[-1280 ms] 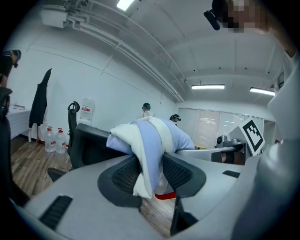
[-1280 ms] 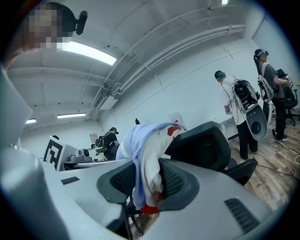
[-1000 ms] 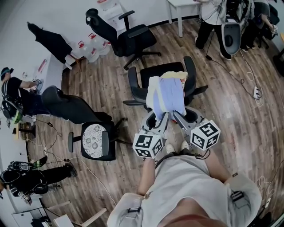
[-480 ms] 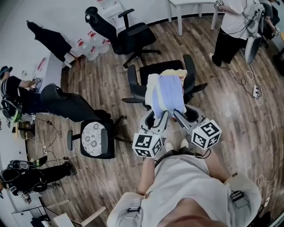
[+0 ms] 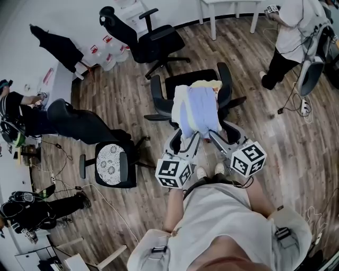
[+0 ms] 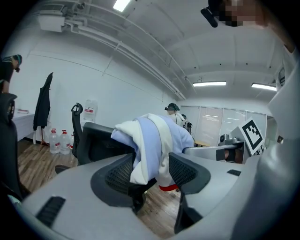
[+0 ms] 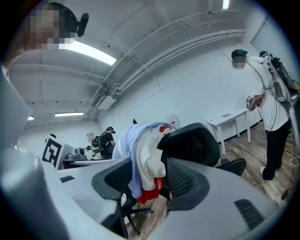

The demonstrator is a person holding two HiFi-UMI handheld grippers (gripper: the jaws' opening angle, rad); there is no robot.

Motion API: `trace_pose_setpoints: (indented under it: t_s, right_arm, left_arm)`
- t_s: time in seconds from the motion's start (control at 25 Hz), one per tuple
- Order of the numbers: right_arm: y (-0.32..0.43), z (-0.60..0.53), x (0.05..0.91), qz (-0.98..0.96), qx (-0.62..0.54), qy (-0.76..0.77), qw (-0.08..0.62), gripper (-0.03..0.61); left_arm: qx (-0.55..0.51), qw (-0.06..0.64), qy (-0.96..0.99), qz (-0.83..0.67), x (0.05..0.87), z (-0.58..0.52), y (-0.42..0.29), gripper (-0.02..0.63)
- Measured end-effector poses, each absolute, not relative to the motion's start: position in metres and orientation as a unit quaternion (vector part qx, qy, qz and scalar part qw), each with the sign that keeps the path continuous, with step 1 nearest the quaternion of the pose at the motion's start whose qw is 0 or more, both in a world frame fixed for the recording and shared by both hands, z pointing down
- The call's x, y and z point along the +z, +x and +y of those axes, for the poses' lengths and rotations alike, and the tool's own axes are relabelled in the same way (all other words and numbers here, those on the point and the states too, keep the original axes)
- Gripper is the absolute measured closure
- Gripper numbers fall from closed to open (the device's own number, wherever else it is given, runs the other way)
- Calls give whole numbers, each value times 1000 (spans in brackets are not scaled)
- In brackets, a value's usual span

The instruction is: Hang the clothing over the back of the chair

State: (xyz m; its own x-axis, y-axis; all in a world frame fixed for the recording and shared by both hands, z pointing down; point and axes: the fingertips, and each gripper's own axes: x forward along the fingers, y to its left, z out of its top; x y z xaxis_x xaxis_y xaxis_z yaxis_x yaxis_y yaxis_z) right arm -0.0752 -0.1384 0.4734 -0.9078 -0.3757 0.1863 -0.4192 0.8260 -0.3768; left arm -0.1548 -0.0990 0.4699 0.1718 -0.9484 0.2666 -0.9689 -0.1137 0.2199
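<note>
A light blue and cream garment point(image 5: 197, 108) with a red patch hangs over the back of the black office chair point(image 5: 195, 82). My left gripper point(image 5: 185, 144) and right gripper point(image 5: 218, 140) sit side by side just below its hem. Both jaws have just been opening and now stand wide. In the left gripper view the cloth point(image 6: 150, 140) dangles beyond the open left gripper point(image 6: 151, 171), untouched by the pads. The right gripper view shows the same: the garment point(image 7: 143, 150) drapes off the chair back point(image 7: 192, 138), clear of the right gripper point(image 7: 149, 176).
A second black office chair point(image 5: 153, 42) stands behind. A chair with a patterned white cushion point(image 5: 112, 166) is at the left, next to a dark reclined chair point(image 5: 79, 124). A person point(image 5: 296, 32) stands at the top right by a white table point(image 5: 222, 8). Cables point(image 5: 302, 106) lie on the floor.
Both grippers' jaws have spread wider at the garment's hem and drawn back slightly toward me. The standing person at the top right has walked further right.
</note>
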Motion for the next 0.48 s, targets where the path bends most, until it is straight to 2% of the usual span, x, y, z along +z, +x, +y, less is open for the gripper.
trace_pose_setpoints:
  t_s: [0.48]
  right_arm:
    - [-69, -135, 468, -953, 212, 212, 49, 354]
  left_arm:
    - [21, 180, 740, -648, 466, -88, -160, 374]
